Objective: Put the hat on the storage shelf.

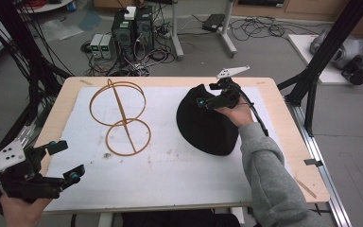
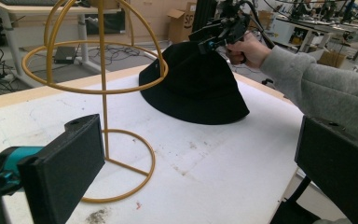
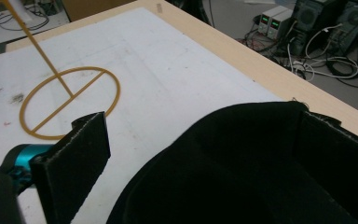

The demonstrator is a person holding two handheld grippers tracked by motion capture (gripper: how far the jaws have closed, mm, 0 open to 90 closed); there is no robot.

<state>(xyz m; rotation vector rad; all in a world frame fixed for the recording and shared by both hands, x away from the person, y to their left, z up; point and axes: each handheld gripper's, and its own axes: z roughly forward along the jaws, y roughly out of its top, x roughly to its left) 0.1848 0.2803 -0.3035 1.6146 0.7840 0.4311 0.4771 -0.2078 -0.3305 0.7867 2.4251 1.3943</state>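
Legible markings: one partial. A cardboard box (image 2: 182, 23) at 12 o'clock beyond the table carried cut-off letters, apparently "SC". Remaining surfaces bore nothing readable.

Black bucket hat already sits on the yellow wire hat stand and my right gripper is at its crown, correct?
Not on the stand. The black bucket hat lies on the white table mat beside the yellow wire hat stand, as the high view shows. The right gripper is at its crown.

Your black bucket hat (image 1: 207, 124) lies crown-up on the right half of the white mat, tilted with its far edge raised. Your yellow wire hat stand (image 1: 119, 117), 2 rings on 1 upright rod, stands empty at the mat's left, well apart from it.
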